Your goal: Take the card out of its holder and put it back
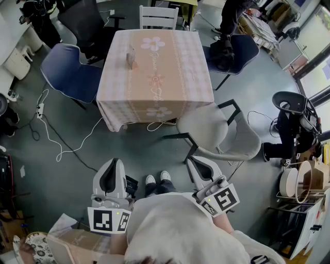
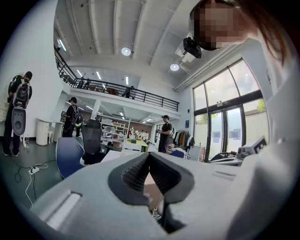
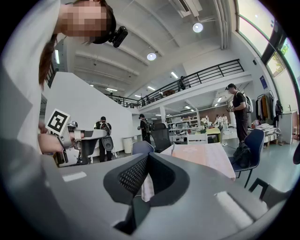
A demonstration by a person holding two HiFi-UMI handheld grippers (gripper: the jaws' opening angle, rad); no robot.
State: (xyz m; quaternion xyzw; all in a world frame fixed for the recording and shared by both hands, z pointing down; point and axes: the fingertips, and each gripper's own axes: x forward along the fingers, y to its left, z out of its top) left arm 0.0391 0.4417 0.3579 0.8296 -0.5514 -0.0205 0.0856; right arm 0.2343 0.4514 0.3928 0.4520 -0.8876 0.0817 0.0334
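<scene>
A wide hall with a grey floor (image 1: 129,149) is seen from above, with a railed gallery and tall windows shown in the gripper views. The desk (image 1: 154,98) is set in the middle of the floor and is covered by a pink checked cloth with flower prints. It is ringed by chairs. A blue chair (image 1: 67,69) is placed at its left edge, a white chair (image 1: 159,15) at its far edge, and a second blue chair (image 1: 243,47) with a black bag (image 1: 223,54) on it at its right edge. A pale grey chair (image 1: 219,131) is turned at an angle by the near right corner.

Well apart from the desk, at the bottom of the head view, both tongs are held close to the wearer's body and pointed toward the desk. The left tongs (image 2: 149,155) are seen closed, the dark pads meeting at the tips, and nothing is held between them. The right tongs (image 3: 147,156) are likewise closed tip to tip and are empty.

The card holder (image 1: 131,56) is stood upright on the left part of the desk, toward the far edge. It is too small for the card in it to be made out. A white cable (image 1: 56,144) is trailed over the floor left of the desk.
</scene>
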